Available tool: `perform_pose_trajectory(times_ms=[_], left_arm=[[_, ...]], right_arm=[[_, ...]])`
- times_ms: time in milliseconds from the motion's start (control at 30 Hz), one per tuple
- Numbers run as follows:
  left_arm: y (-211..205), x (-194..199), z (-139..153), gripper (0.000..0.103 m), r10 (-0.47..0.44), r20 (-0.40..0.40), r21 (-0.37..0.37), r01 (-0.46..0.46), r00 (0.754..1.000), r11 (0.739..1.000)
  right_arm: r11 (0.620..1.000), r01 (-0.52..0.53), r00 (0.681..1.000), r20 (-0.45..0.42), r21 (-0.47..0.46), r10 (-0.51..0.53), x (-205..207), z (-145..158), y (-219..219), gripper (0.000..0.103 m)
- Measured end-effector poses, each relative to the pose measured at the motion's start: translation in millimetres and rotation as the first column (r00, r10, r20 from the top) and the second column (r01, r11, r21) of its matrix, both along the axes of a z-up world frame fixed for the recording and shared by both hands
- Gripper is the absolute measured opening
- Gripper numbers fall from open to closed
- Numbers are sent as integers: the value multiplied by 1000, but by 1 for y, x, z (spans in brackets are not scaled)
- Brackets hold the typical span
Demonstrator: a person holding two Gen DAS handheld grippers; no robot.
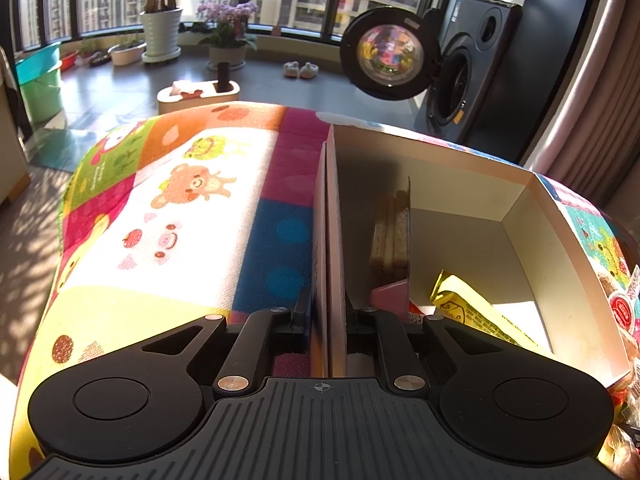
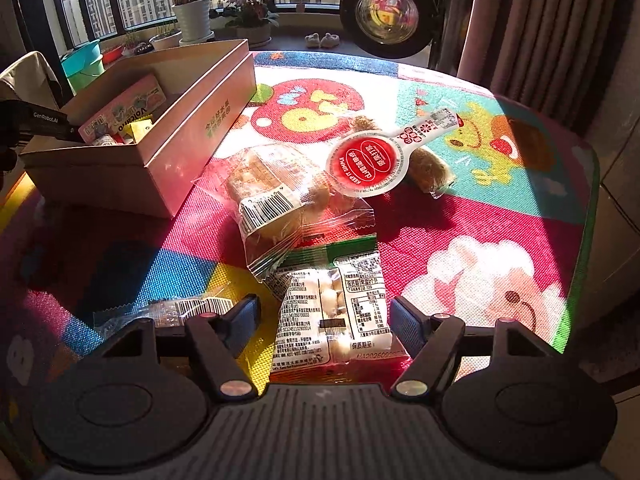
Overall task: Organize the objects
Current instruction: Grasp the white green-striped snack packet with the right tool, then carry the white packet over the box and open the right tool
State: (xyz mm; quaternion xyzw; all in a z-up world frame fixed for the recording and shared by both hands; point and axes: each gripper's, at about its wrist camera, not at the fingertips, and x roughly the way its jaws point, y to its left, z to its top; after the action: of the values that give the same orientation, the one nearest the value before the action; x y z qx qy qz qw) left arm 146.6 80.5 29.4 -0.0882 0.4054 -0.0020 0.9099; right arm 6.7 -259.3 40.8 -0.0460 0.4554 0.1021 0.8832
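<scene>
An open cardboard box [image 1: 460, 184] sits on the colourful cartoon mat [image 1: 192, 200]. My left gripper [image 1: 326, 316] is shut on the box's left wall, one finger outside and one inside. Inside the box are an upright cracker pack [image 1: 392, 240] and a yellow packet [image 1: 472, 312]. In the right wrist view the box [image 2: 192, 136] stands at the left with the left gripper [image 2: 74, 133] on its near wall. My right gripper [image 2: 326, 320] is open, its fingers on either side of a white printed snack packet [image 2: 332, 312] lying on the mat.
On the mat are a clear bag of cakes [image 2: 276, 184], a red-and-white labelled packet [image 2: 372, 160] over a brown snack [image 2: 428, 168], and a small barcode packet [image 2: 188, 308]. The table edge [image 2: 592, 184] curves at the right by a curtain. A washing machine door [image 1: 388, 54] hangs open beyond.
</scene>
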Motion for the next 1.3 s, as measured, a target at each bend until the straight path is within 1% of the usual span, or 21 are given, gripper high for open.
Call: perform_pose_trajectory(times_ms=[33,67,133,233,333,433,600,667,733,800,867,1000,1100,1200,1300], left_arm=[[0,0,0,14,0,1,2,0,1000,1000],[-1,0,0,14,0,1,4,0,1000,1000],[-1,0,1,13,0,3,6,0,1000,1000],[-2,-1,4,13,1,18,11,-2,1000,1000],[-6,-2,10,12,-11,48,52,8,999,999],[-10,-1,15,11,-31,60,91,25,998,996],[-10,0,14,11,-46,57,100,40,997,994],[-11,0,13,11,-47,55,104,41,997,994],[-10,0,12,11,-43,51,99,38,998,994],[-10,1,10,11,-41,47,97,36,998,995],[-10,1,9,11,-41,46,98,37,998,995],[-8,0,9,11,-47,45,86,43,998,995],[-8,1,8,11,-46,46,84,42,998,996],[-8,1,8,11,-46,48,86,42,998,995],[-8,1,8,11,-45,49,84,41,998,996]], right_arm=[[1000,-5,1000,-3,0,5,-1,2,1,57],[1000,-6,1000,-5,-5,6,-2,4,2,53],[1000,-2,1000,-6,-14,1,-5,9,2,51],[1000,2,1000,5,5,-2,-11,22,2,50],[999,-19,999,33,44,17,-16,43,7,50],[996,-69,993,103,64,62,-20,71,19,50],[979,-168,962,236,115,138,-11,118,44,50],[967,-199,952,264,157,153,-1,131,54,50],[950,-220,950,269,221,158,12,138,63,50],[935,-238,948,273,263,165,27,139,76,50],[930,-238,952,258,279,166,42,133,90,50],[924,-216,970,178,316,166,75,110,116,50],[913,-189,981,116,361,157,92,94,125,50],[909,-157,987,83,387,135,101,81,131,50],[903,-139,990,68,406,122,105,72,135,50]])
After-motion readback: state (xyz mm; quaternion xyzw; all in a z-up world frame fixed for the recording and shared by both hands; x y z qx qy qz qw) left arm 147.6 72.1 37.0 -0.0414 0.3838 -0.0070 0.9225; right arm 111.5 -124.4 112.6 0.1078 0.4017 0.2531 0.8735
